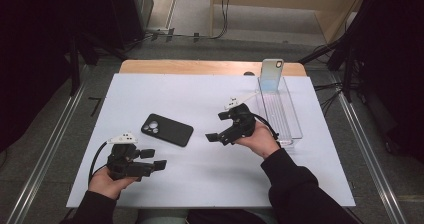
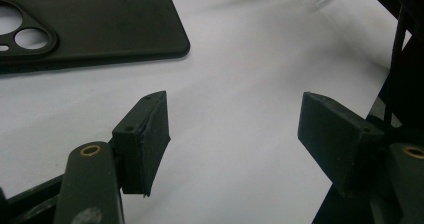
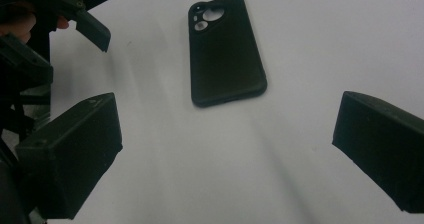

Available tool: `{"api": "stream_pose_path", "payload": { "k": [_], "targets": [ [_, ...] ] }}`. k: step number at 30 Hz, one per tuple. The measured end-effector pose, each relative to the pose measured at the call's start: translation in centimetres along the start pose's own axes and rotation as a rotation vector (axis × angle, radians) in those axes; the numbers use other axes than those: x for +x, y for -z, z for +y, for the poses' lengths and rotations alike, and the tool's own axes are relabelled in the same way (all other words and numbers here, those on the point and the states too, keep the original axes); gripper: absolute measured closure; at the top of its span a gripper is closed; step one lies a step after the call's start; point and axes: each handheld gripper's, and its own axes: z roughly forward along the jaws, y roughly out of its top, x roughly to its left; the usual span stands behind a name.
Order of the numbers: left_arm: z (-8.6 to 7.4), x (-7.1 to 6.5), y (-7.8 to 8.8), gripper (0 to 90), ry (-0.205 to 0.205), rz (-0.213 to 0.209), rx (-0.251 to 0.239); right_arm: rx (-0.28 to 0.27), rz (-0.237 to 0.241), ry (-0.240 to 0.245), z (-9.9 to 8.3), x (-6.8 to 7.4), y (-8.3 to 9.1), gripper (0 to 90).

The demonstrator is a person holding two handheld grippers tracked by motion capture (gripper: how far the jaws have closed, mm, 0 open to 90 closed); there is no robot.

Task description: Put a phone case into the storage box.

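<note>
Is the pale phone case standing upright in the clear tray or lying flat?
Upright. The pale phone case stands on end at the far end of the clear tray, camera cutout at the top.

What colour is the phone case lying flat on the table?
Black phone case, clearest in the right gripper view.

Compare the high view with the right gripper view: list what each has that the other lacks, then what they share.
High view alone: a clear tray with a pale phone case standing at its far end, the wooden table edge, the floor, both sleeves. Right gripper view alone: a close look between the right claw's open jaws. Shared: the black phone case, the white sheet, the left claw.
</note>
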Motion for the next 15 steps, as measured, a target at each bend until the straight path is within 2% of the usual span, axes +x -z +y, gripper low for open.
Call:
{"api": "stream_pose_path", "payload": {
  "k": [7,10,12,15],
  "targets": [
    [0.0,0.0,0.0,28.7,0.000,0.003,0.001,-0.004,0.001,0.025,1.2,-0.5,-1.2,0.0],
    [0.0,0.0,0.0,28.7,0.002,0.002,0.000,-0.011,0.004,0.014,1.7,-0.8,-1.6,0.0],
    [0.0,0.1,0.0,28.7,0.005,0.001,-0.001,-0.018,-0.011,0.014,2.1,-0.9,-1.8,4.9],
    [0.0,0.2,0.0,28.7,0.006,0.003,0.002,-0.015,-0.021,0.011,2.6,-1.0,-2.3,4.9]
  ]
}}
